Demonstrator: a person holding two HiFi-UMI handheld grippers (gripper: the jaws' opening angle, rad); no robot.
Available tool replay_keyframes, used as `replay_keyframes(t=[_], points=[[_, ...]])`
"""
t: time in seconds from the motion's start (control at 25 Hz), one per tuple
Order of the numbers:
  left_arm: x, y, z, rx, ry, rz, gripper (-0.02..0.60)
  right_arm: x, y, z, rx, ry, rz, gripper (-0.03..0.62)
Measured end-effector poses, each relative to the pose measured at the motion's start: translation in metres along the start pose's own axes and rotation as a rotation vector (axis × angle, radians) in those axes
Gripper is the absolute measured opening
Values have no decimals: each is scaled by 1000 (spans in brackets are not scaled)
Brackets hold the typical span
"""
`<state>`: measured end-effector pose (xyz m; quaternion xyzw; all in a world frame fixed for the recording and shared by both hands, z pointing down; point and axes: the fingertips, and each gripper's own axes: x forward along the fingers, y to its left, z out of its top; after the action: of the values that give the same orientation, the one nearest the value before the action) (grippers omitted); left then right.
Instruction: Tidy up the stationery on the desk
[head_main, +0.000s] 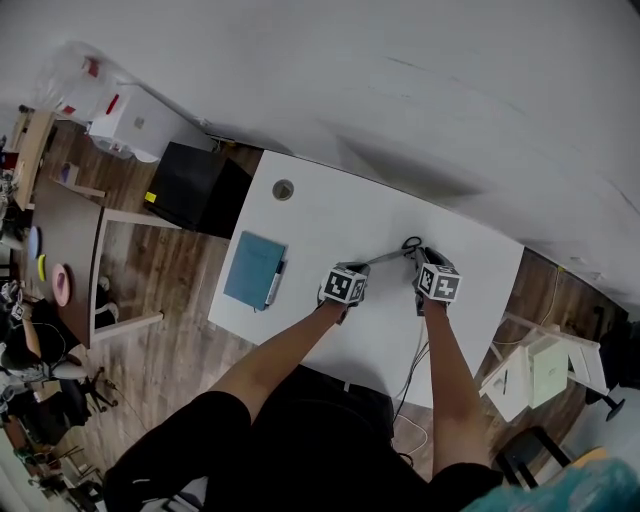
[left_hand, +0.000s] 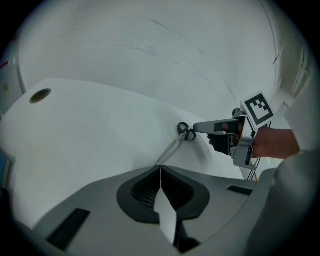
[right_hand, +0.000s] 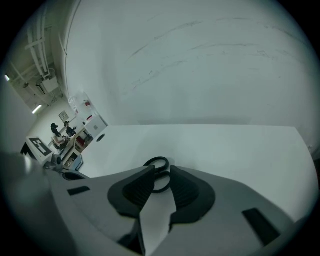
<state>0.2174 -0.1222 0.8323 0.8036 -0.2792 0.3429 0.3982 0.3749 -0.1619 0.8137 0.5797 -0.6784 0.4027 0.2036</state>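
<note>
Black cabinet (head_main: 195, 188) on wood floor (head_main: 160, 280) (beside white box (head_main: 135, 122)); brown table (head_main: 68, 232)

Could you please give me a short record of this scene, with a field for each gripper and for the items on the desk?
surface: white desk with a round cable hole
left gripper: jaws shut on the blade end of the scissors
right gripper: jaws closed on the scissors' handle loops
notebook: teal, closed, flat on the desk's left part, away from both grippers
pen: dark, lying along the notebook's right edge
</note>
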Motion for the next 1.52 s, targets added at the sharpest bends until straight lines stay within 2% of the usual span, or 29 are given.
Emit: replay_keyframes(t=[0.16, 0.28, 0.48, 0.64, 0.84, 1.04, 1.16, 1.32, 1.44, 1.52], points=[[0, 0, -1, 27, 8, -1, 15, 7, -2, 1, 35, -32, -2, 91], [5, 1, -8, 82, 28, -7, 15, 1, 3, -6, -9, -21, 3, 91], [-1, -1, -2, 74, 30, -38, 15, -15, 22, -34, -103, 38, 25, 91], [5, 0, -9, 64, 29, -54, 15, -22, 35, -51, -110, 27, 29, 91], [7, -9, -15, 67, 2, -67, 15, -23, 39, -53, -129, 31, 37, 91], [6, -17, -9, 70, -41, -63, 15, -25, 36, -26, -89, -78, 52, 91], [3, -24, -5, 52, -58, -72, 15, -12, 30, -25, -165, -26, 22, 92], [-8, -39, -17, 26, -59, -96, 15, 1, 31, -32, -282, 49, -19, 147], [-12, -45, -32, 20, -47, -98, 15, 4, 28, -34, -256, 67, -34, 145], [-14, -46, -41, 17, -39, -93, 15, 4, 27, -35, -275, 84, -48, 97]])
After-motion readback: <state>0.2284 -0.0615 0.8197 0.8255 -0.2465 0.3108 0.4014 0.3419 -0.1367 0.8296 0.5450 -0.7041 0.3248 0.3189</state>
